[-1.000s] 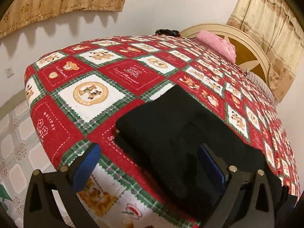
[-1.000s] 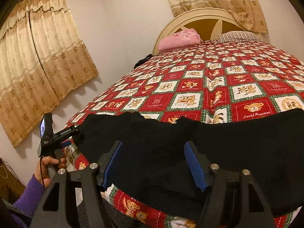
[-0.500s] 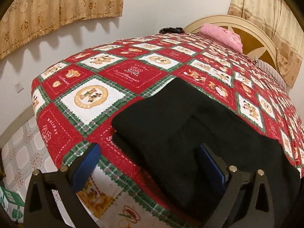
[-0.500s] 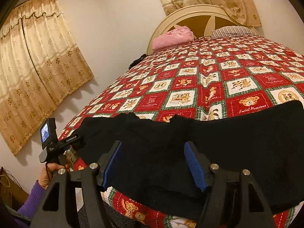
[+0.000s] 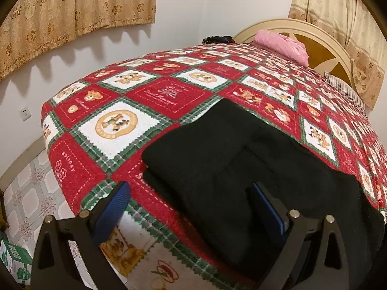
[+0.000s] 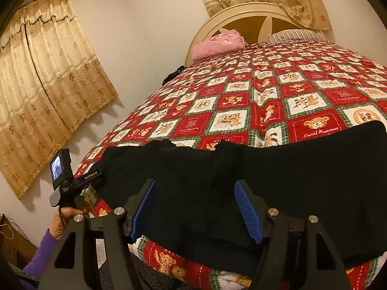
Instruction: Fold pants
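With the black pants (image 5: 241, 169) laid along the bedspread (image 5: 154, 94) edge, both the left gripper (image 5: 191, 207) and right gripper (image 6: 194, 207) hover spread wide, seemingly between folds; next likely calls for pinching an end

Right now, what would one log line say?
left gripper: open | right gripper: open | black pants: flat on quilt

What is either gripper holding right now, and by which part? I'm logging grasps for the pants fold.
Nothing. The left gripper and right gripper are both open above the black pants, which lie on the bedspread.
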The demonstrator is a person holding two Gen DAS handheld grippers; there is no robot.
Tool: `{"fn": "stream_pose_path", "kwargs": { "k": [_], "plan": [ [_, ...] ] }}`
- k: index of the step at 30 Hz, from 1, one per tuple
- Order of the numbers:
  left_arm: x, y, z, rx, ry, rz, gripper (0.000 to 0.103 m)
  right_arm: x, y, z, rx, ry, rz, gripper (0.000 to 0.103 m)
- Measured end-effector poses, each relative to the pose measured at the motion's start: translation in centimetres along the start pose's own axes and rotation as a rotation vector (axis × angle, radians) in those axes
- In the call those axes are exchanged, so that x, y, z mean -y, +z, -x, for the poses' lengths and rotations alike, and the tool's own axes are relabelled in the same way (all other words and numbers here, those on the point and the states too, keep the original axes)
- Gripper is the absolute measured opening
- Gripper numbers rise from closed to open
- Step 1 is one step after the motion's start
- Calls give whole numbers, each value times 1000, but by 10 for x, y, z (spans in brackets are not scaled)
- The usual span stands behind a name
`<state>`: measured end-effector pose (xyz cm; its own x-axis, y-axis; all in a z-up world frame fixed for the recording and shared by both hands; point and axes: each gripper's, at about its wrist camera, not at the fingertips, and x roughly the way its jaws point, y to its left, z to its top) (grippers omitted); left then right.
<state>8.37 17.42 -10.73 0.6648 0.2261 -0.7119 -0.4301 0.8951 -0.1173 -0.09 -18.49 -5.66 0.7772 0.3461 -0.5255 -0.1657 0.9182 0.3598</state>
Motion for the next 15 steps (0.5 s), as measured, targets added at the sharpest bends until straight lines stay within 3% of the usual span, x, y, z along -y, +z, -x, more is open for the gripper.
{"fn": "stream_pose_path", "kwargs": {
  "k": [10, 15],
  "plan": [
    [0, 0, 2, -3, -1, -2, 96, 6, 0, 0, -10, 5, -20, 68],
    [6, -2, 8, 5, -19, -25, 77, 5, -1, 0, -5, -5, -12, 68]
  ]
}}
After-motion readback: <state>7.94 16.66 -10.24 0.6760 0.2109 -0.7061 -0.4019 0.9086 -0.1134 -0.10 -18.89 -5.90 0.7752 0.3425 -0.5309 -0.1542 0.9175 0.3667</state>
